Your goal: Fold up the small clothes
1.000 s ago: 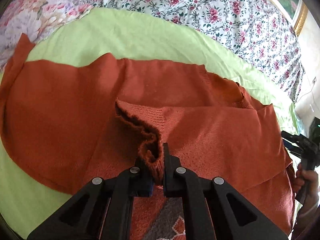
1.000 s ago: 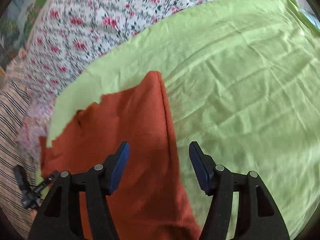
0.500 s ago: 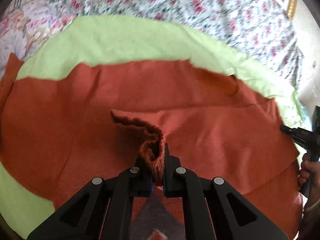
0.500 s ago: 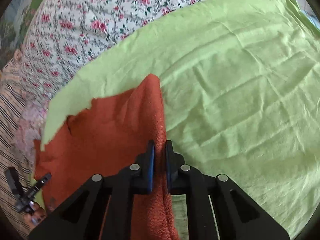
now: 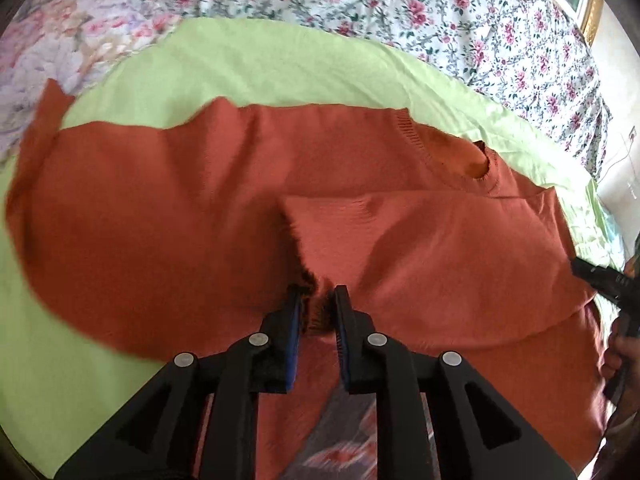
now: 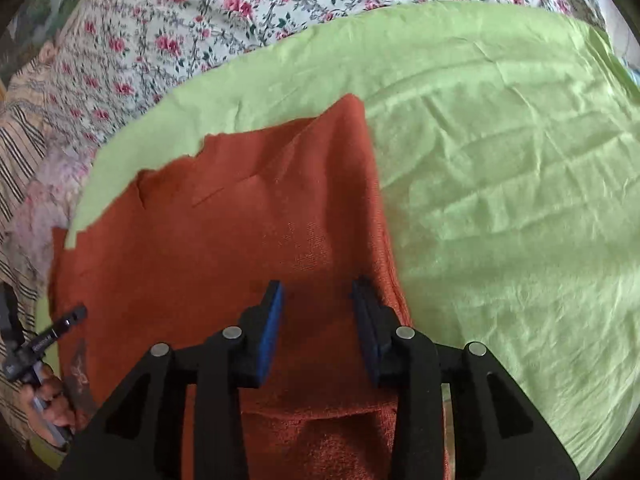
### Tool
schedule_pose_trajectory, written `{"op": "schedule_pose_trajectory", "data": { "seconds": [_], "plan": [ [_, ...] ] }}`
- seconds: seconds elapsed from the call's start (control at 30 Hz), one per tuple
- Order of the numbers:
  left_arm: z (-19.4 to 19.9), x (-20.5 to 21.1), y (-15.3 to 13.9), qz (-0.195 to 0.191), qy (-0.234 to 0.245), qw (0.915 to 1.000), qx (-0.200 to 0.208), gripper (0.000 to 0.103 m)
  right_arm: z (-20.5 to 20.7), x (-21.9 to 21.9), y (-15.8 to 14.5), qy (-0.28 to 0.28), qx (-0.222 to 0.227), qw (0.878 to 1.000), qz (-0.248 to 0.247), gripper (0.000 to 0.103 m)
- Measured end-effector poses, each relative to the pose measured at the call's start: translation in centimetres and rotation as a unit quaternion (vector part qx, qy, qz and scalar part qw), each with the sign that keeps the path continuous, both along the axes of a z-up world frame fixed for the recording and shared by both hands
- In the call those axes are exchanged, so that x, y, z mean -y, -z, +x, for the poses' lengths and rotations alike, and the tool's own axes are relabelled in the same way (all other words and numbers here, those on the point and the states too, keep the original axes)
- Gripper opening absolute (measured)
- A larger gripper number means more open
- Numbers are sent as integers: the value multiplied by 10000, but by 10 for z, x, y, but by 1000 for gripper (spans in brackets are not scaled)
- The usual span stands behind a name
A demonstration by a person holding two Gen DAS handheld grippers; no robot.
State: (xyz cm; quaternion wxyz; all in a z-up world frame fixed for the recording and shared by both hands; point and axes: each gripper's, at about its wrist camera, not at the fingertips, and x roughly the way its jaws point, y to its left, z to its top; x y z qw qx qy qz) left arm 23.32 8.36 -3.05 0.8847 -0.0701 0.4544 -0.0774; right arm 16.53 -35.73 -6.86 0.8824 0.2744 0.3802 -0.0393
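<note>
A rust-orange knit sweater (image 5: 160, 208) lies spread on a light green sheet (image 5: 240, 72). One sleeve (image 5: 420, 240) is folded across the body, its ribbed cuff end between my left fingers. My left gripper (image 5: 318, 308) has its jaws slightly apart around the cuff, which lies loose between them. The round neck (image 5: 456, 152) is at the far right. In the right wrist view the sweater (image 6: 240, 248) fills the left half, its side edge running up the middle. My right gripper (image 6: 318, 300) is open just above the sweater's folded edge, holding nothing.
The green sheet (image 6: 500, 200) covers a bed with a floral cover (image 6: 200, 20) behind it. A striped cloth (image 6: 20, 140) lies at the far left. The other gripper and hand show at the edge of each view (image 5: 608, 280) (image 6: 44, 340).
My left gripper has opened a little, letting the cuff go as the sleeve settled flat across the body. My right gripper, shut on the sweater's edge half a second ago, has opened.
</note>
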Motion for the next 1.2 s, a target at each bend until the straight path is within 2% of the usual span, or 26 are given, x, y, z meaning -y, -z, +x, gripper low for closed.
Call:
{"op": "schedule_pose_trajectory", "data": {
  "seconds": [0.07, 0.13, 0.2, 0.27, 0.33, 0.53, 0.63, 0.73, 0.8, 0.83, 0.87, 0.9, 0.93, 1.03, 1.1, 1.2],
  "plan": [
    [-10, -17, -8, 100, -154, 9998, 81, 17, -9, 2, -8, 167, 21, 9998, 137, 40],
    [-14, -38, -15, 139, -358, 9991, 157, 20, -21, -6, -21, 171, 249, 9993, 234, 56],
    [-12, -64, -24, 256, -651, 9973, 237, 28, -29, -23, -32, -16, 441, 9987, 246, 60],
    [-5, -90, -32, 419, -960, 9940, 312, 45, -33, -40, -32, -302, 505, 9976, 363, 60],
    [6, -116, -39, 540, -1268, 9897, 380, 55, -35, -53, -29, -501, 483, 9962, 515, 60],
    [75, -190, -45, 1024, -2032, 9734, 264, 76, -35, -85, -25, -865, 316, 9935, 670, 60],
    [117, -224, -37, 1163, -2258, 9672, 58, 77, -34, -97, -25, -1002, 232, 9924, 675, 60],
    [157, -250, -19, 1147, -2417, 9628, -374, 77, -34, -105, -24, -1090, 124, 9920, 622, 60],
    [171, -261, -7, 1084, -2506, 9604, -561, 75, -33, -107, -23, -1113, 67, 9917, 633, 60],
    [175, -264, -4, 1054, -2522, 9601, -598, 61, -32, -108, -22, -1112, 42, 9916, 654, 60],
    [178, -265, -3, 1113, -2511, 9599, -557, 40, -32, -108, -20, -1097, 3, 9917, 673, 60],
    [178, -263, -4, 1191, -2451, 9609, -495, 28, -32, -110, -18, -1096, -34, 9916, 683, 60],
    [178, -262, -5, 1193, -2406, 9622, -457, 7, -32, -111, -16, -1098, -64, 9915, 695, 60],
    [164, -260, -16, 943, -2383, 9662, -278, 5, -32, -116, -11, -1135, -104, 9908, 736, 60],
    [146, -250, -30, 765, -2308, 9700, -4, 5, -33, -119, -10, -1157, -76, 9903, 769, 60],
    [116, -217, -57, 399, -1959, 9789, 433, 4, -35, -124, -14, -1213, 25, 9887, 879, 60]
  ]
}}
